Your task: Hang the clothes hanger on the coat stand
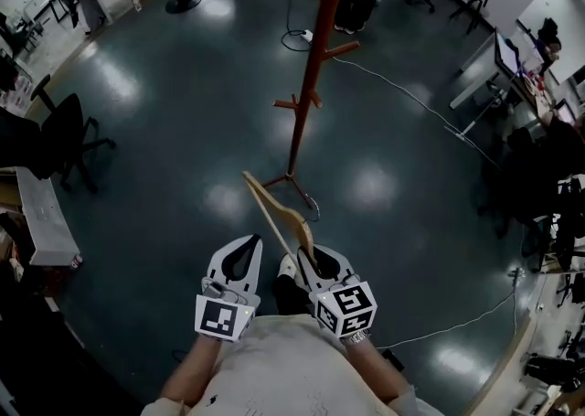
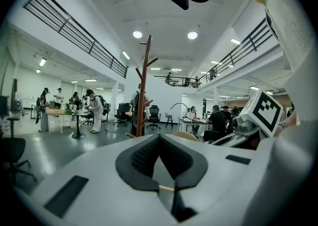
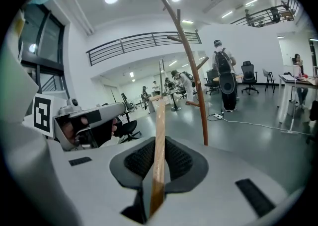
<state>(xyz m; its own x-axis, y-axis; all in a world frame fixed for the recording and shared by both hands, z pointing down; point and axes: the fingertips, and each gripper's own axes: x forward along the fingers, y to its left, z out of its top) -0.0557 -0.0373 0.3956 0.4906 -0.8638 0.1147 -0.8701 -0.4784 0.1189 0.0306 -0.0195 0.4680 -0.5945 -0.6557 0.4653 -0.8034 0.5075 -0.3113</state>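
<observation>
Obs.: person stands on the dark glossy floor [image 1: 164, 158], both tools held close in front of the body, side by side.

Right tool [image 1: 309, 251] [image 3: 159, 144]: jaws narrowed onto the wooden clothes hanger [image 1: 274, 208] [image 3: 159, 120], pads pressing on it near one end of its arm.

Hanger orientation: long axis runs away from the person, nearly in line with the right tool's jaws. In the head view it leads from the jaws up and to the left, the free end towards the foot of the coat stand [image 1: 315, 67] [image 3: 194, 71]. In the right gripper view the arm rises forward out of the jaws, leaning slightly right. Hook not clearly made out.

Hanger location: held in the air above the floor, well apart from the stand; touches no peg.

Left tool [image 1: 249, 242] [image 2: 159, 138]: jaw tips together, nothing between them. It sits just left of the right tool.

Coat stand: reddish-brown, upright, pegs angled upward, ahead of both tools [image 2: 144, 91].

Background: white cable [image 1: 411, 99] on the floor, black office chair [image 1: 69, 135] at left.
</observation>
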